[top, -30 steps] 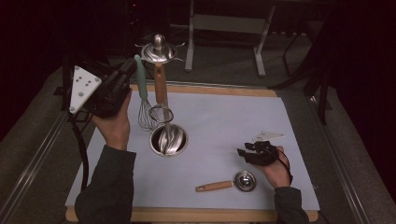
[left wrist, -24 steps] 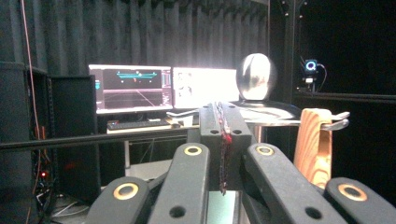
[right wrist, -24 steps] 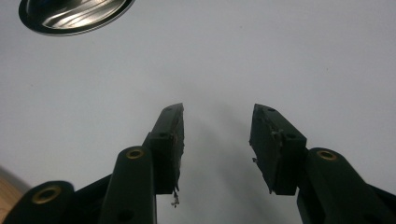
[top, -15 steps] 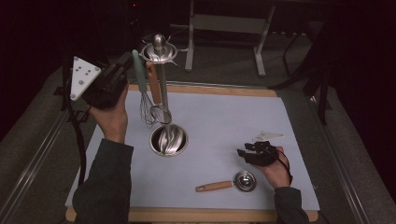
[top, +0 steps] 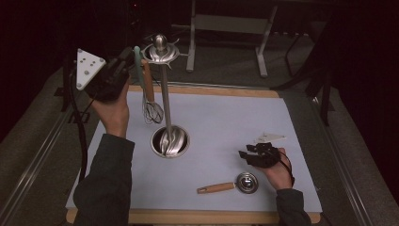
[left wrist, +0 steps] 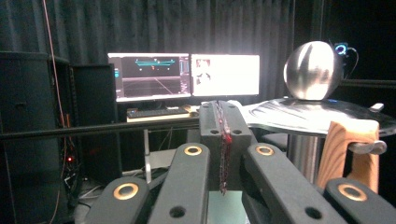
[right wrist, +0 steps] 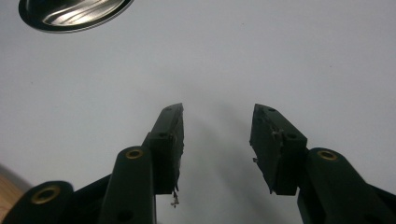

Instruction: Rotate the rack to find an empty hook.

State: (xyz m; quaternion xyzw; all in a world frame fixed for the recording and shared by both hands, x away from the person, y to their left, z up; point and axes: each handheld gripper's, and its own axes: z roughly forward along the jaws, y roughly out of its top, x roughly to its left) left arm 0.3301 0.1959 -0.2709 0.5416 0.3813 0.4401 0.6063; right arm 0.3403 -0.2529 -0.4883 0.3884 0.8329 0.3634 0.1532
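at the left claw (top: 126,60): clenched tight, pads meeting on what looks like the thin top end of the teal-handled whisk (top: 137,63); the exact hold is hard to make out, as the left gripper view (left wrist: 223,140) shows just a dark sliver between the pads.
whisk: hangs below the claw, off the mat, its wires low and close to the stand's pole.
just right of the claw: the stand's top rim (left wrist: 317,116) with its hooks, and a wooden-handled utensil (top: 148,82) already hanging there, right beside the whisk's handle.
risk, slip: the grip seems to be on very little material, so a jolt could let the whisk drop onto the stand's base (top: 170,140).
risk, knock: swinging the whisk in toward a hook could bump the wooden-handled utensil off its hook.
risk, tip: the stand is tall and narrow, so a push at the rim or ball top (left wrist: 314,70) could rock it.
risk, miss: the hook lies beyond the claw's tip, partly behind the rim, so the loop may pass beside it.
right claw (top: 256,155): released, jaws apart over bare mat (right wrist: 217,140), well away from the stand and unable to steady it.
near the right claw: a small wooden-handled scoop (top: 226,186) on the mat.
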